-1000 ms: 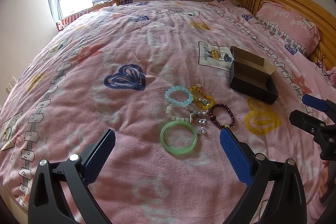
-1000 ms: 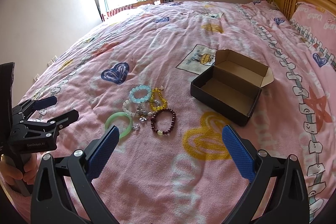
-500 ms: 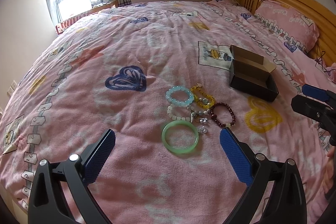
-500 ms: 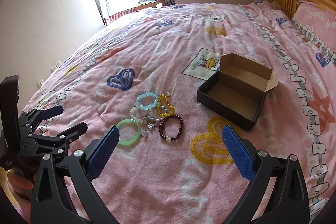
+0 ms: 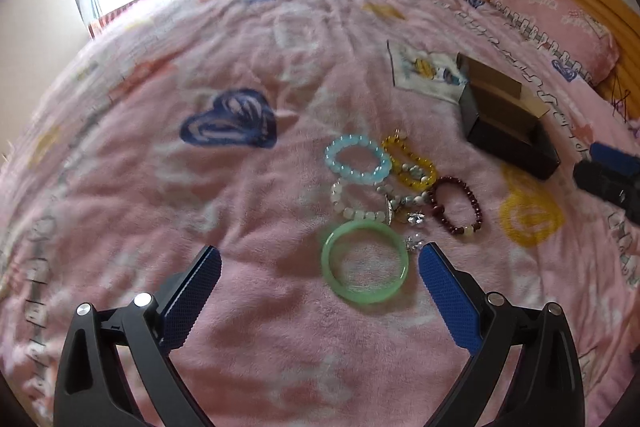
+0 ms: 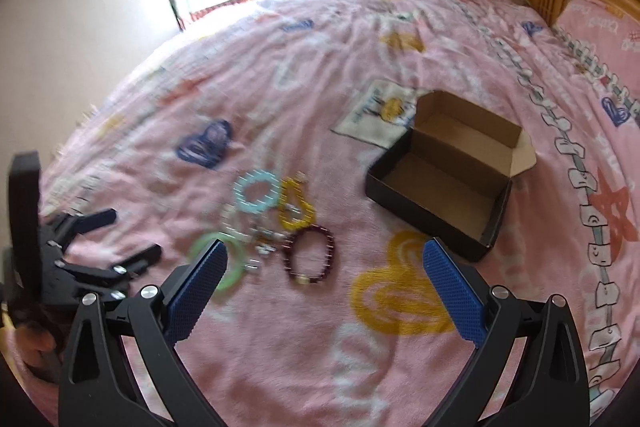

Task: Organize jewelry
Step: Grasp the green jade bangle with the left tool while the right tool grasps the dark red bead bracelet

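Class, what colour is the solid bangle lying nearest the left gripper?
Pale green. The bangle shows best in the left wrist view, just ahead of the left gripper.

The left gripper (image 5: 318,263) is wide open above a pink blanket (image 5: 200,207). A green bangle (image 5: 365,261) lies between its blue fingers (image 5: 448,301). Bead bracelets sit just past it: light blue (image 5: 357,163), yellow (image 5: 410,163), white (image 5: 360,203), dark red (image 5: 456,205). An open black box (image 5: 506,123) sits farther right.

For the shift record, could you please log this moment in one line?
left gripper: open, near green jade-like bangle | right gripper: open | black cardboard box: empty
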`<action>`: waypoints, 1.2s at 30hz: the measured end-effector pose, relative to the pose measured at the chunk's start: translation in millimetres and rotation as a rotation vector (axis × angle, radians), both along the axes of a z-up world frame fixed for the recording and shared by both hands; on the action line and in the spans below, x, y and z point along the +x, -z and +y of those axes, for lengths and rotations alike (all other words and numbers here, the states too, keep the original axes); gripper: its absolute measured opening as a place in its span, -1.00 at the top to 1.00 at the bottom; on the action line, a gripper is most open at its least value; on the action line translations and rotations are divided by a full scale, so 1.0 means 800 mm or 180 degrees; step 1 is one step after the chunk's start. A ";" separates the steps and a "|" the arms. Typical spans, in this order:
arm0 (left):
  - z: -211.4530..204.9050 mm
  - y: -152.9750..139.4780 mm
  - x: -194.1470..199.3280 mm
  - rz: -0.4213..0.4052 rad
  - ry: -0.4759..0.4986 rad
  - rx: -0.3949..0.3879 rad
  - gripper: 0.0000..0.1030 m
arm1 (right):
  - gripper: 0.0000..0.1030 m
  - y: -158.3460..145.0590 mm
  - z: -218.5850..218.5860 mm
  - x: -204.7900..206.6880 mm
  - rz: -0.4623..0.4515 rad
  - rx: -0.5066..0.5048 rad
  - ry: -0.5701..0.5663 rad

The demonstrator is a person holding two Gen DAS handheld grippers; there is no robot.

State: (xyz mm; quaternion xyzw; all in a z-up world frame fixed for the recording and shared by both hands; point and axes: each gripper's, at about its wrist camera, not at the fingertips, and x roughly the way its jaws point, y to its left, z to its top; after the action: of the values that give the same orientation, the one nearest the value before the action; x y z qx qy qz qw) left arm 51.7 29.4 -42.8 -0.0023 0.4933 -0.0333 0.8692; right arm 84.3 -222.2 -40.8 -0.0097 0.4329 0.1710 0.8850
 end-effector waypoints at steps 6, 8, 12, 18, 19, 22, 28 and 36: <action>0.014 0.050 0.036 0.0412 -0.0058 -0.0469 -0.49 | -0.68 0.068 0.003 0.032 0.0446 0.0179 -0.0168; 0.016 0.060 0.036 0.0481 -0.0056 -0.0568 -0.33 | -0.48 0.085 0.004 0.044 0.0675 0.0447 -0.0302; 0.018 0.072 0.036 0.0525 -0.0075 -0.0521 -0.20 | -0.26 0.106 0.002 0.060 0.0826 0.0545 -0.0265; 0.015 0.077 0.039 0.0524 0.0001 -0.0492 -0.18 | 0.06 0.125 0.005 0.071 0.0921 0.0598 -0.0314; 0.014 0.079 0.039 0.0528 0.0010 -0.0485 -0.18 | 0.07 0.126 0.006 0.072 0.0910 0.0621 -0.0328; 0.009 0.089 0.047 0.0575 0.0068 -0.0441 -0.18 | 0.15 0.125 0.008 0.074 0.0879 0.0628 -0.0371; 0.010 0.094 0.053 0.0571 0.0083 -0.0483 -0.18 | 0.18 0.137 0.020 0.079 0.0877 0.0514 -0.0425; 0.020 0.084 0.047 0.0464 -0.0060 -0.0495 0.48 | 0.32 0.140 0.034 0.073 0.0658 0.0321 -0.0380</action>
State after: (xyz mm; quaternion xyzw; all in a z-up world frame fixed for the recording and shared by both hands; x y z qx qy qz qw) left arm 89.4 45.1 -110.0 -0.0768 0.5510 -0.0631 0.8285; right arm 142.7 -195.3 -152.4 0.0267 0.5113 0.2449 0.8233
